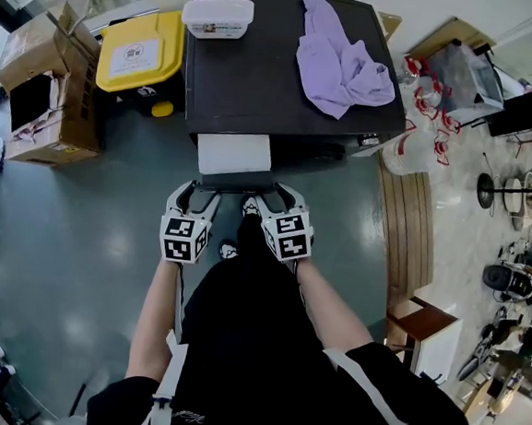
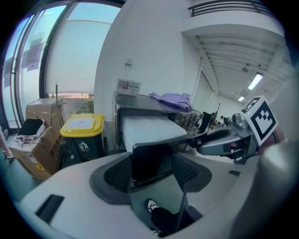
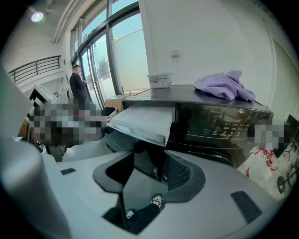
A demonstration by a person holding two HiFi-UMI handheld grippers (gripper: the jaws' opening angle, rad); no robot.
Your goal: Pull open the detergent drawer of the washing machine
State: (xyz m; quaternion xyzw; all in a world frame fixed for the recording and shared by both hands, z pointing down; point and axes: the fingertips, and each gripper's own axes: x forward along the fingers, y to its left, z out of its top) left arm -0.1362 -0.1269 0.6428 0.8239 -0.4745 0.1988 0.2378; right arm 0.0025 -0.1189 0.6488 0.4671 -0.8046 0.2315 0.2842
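Noting the white detergent drawer with dark front panel [image 1: 235, 154] already standing well out of the black washing machine [image 1: 258, 86], at the left of its front, so judging the pull mostly done. Gripping the panel from both sides: left gripper [image 2: 152, 170] fingers clamping its left end, right gripper [image 3: 145, 169] fingers clamping its right corner, both at middling width. Leaving perhaps a last bit of travel, then releasing. Seeing only a white cover on the drawer, compartments hidden. Spotting a white lidded plastic tub [image 1: 218, 18] on the machine top beside a lilac cloth [image 1: 339, 61], contents hidden; yellow-lidded bin [image 1: 141, 53] closed; open cardboard box [image 1: 41, 85] holding dark and pale items.
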